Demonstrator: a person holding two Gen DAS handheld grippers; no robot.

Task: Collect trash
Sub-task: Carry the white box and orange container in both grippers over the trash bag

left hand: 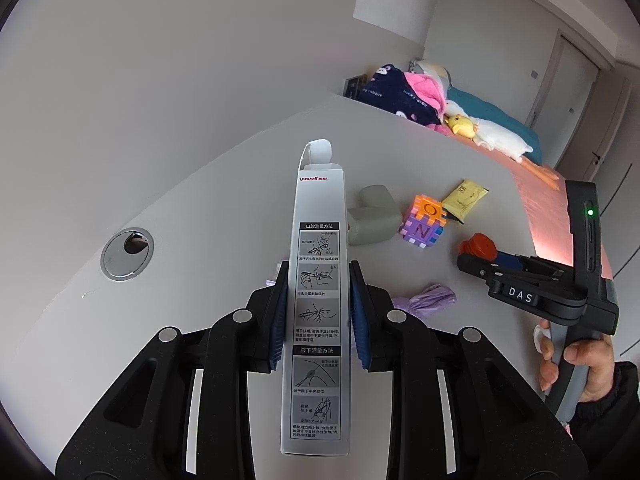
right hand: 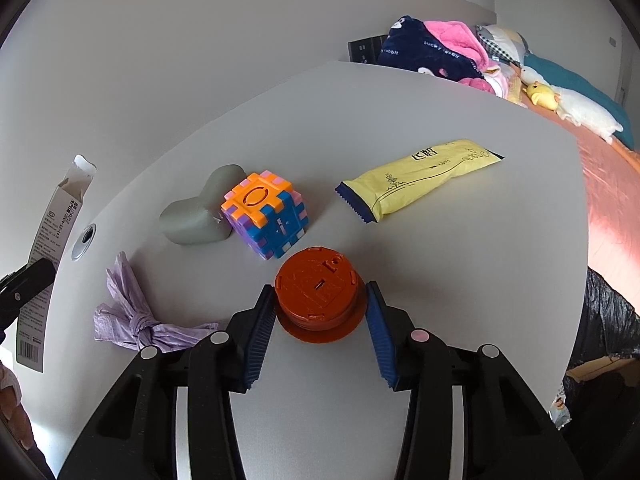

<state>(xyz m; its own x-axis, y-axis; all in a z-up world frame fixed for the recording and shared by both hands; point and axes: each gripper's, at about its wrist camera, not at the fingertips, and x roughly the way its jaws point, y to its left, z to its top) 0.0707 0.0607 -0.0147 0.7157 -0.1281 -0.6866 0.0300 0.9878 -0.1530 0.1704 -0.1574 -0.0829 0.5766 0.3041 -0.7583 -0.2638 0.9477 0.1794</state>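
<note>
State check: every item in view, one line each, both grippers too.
left gripper: shut on thermometer box
thermometer box: held off the table, top flap open
right gripper: open, fingers either side of orange disc
orange disc: resting on the table
yellow wrapper: lying flat, one end torn open
purple bag: knotted, lying flat
puzzle cube: assembled

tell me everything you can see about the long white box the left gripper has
The thermometer box is a long, slim white cardboard carton printed with the red yuwell logo and grey instruction panels in Chinese. Its far end flap is open; a barcode shows on another face. The left gripper holds it lengthwise between its blue pads, above the white table.
</note>
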